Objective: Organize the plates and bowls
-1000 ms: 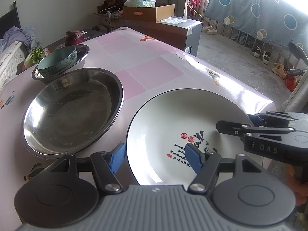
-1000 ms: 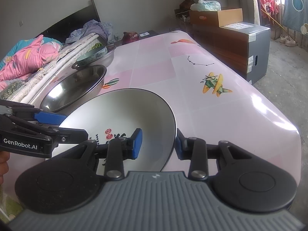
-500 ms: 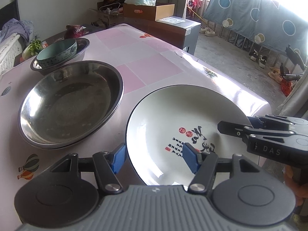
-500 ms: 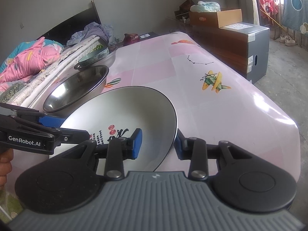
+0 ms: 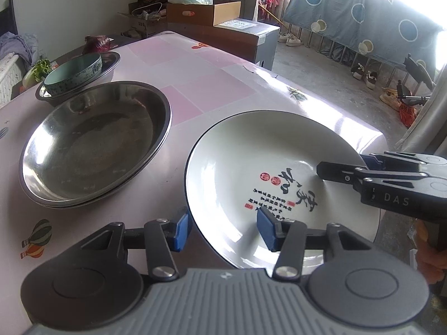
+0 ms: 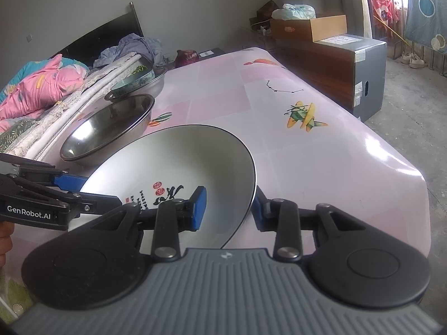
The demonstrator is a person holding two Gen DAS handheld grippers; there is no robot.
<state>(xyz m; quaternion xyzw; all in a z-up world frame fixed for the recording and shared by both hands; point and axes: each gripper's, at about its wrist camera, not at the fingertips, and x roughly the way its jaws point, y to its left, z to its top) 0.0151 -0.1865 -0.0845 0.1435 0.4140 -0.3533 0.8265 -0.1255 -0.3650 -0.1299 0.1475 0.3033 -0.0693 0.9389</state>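
Observation:
A white plate (image 5: 265,145) (image 6: 178,156) with a black rim and printed calligraphy sits at the near right corner of the pink table (image 5: 223,69). My left gripper (image 5: 223,231) straddles its near-left rim. Its jaws are closing, one blue pad just outside the rim and the other over the plate's inside, neither clearly pressing. My right gripper (image 6: 227,206) is shut on the plate's right rim, one pad inside and one beneath. A large steel basin (image 5: 92,139) (image 6: 106,128) lies left of the plate. Behind it a green bowl (image 5: 72,72) rests in a smaller steel basin (image 5: 111,64).
The table's edge drops off just right of the plate. A cardboard box (image 5: 204,14) on a cabinet stands beyond the far end. Folded bedding (image 6: 42,89) lies along the table's left side. A red cabbage (image 5: 96,44) and greens sit behind the bowls.
The left gripper's pads have drawn closer together around the plate's rim. The right gripper has kept its hold on the opposite rim without moving.

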